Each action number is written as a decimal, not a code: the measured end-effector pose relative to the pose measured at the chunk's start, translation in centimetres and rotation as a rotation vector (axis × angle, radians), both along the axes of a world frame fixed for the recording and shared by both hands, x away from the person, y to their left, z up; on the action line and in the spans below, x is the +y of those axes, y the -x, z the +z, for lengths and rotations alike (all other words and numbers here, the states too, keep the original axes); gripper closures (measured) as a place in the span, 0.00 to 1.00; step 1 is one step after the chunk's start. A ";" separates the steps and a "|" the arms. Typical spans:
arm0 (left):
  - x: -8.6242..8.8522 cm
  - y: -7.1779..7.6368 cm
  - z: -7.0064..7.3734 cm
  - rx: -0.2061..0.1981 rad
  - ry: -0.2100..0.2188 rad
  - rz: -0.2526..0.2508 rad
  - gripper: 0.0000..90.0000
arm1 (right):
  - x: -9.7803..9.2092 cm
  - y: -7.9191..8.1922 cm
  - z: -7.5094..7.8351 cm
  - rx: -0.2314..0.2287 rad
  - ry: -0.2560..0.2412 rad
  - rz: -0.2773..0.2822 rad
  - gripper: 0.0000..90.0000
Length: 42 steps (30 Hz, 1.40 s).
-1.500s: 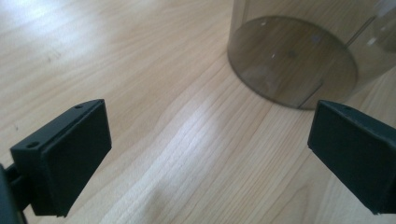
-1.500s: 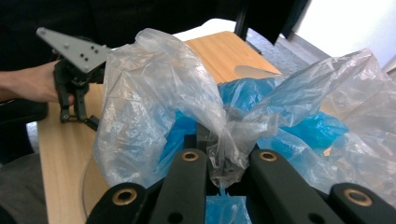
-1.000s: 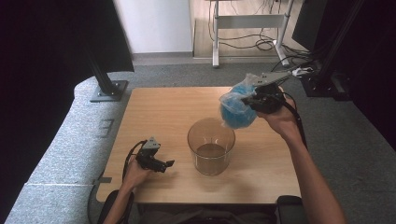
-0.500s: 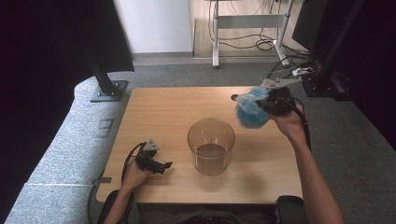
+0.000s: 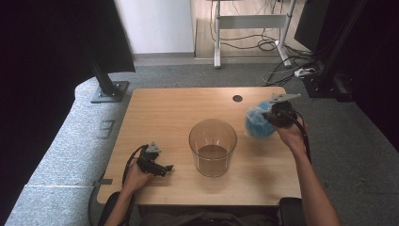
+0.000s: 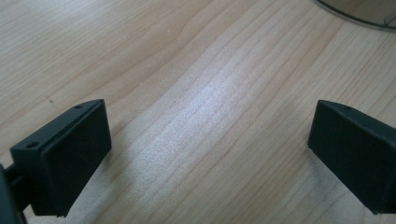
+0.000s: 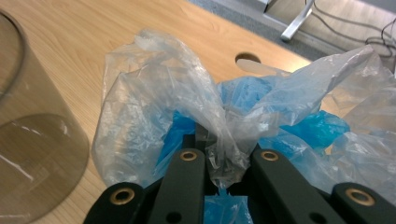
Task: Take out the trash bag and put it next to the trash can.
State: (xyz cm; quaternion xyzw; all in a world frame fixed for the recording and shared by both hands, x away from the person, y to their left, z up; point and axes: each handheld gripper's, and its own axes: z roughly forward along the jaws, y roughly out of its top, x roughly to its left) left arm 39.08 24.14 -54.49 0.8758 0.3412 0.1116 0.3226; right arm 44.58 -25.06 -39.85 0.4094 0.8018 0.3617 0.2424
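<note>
While the left gripper (image 5: pixel 162 168) rests on the near left of the wooden table (image 5: pixel 160 113), jaws spread wide over bare wood, the right gripper (image 7: pixel 226 161) is clamped on the gathered neck of a clear plastic bag (image 7: pixel 154 112) of blue material, just right of the clear tub (image 5: pixel 212 147).

Overhead view; two close, table-level (image 5: pixel 155 117) views
</note>
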 end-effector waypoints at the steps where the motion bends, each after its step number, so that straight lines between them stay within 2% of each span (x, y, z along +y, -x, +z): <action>1: 0.0 0.0 -0.1 0.003 -0.008 -0.004 0.00 | -0.1 0.0 -0.5 0.007 -0.002 -0.003 0.95; 12: -0.1 0.0 -0.1 -0.002 -0.012 -0.013 0.00 | -0.6 -0.7 -5.8 0.095 -0.005 -0.041 0.93; 20: -0.1 0.0 -0.2 -0.005 -0.009 -0.015 0.00 | 0.4 -2.9 -8.1 0.097 -0.030 -0.069 0.93; 31: -0.1 0.1 -0.2 -0.009 -0.004 -0.017 0.00 | 1.0 -6.2 -9.6 0.088 -0.050 -0.122 0.93; 37: -0.1 0.1 -0.2 -0.009 -0.004 -0.018 0.00 | 1.3 -7.1 -9.7 0.085 -0.044 -0.134 0.90; 39: -0.1 0.1 -0.2 -0.009 -0.004 -0.019 0.00 | 1.4 -7.1 -9.5 0.085 -0.034 -0.132 0.85; 42: -0.1 0.1 -0.2 -0.009 -0.004 -0.019 0.00 | 1.4 -7.1 -8.9 0.082 -0.018 -0.151 0.65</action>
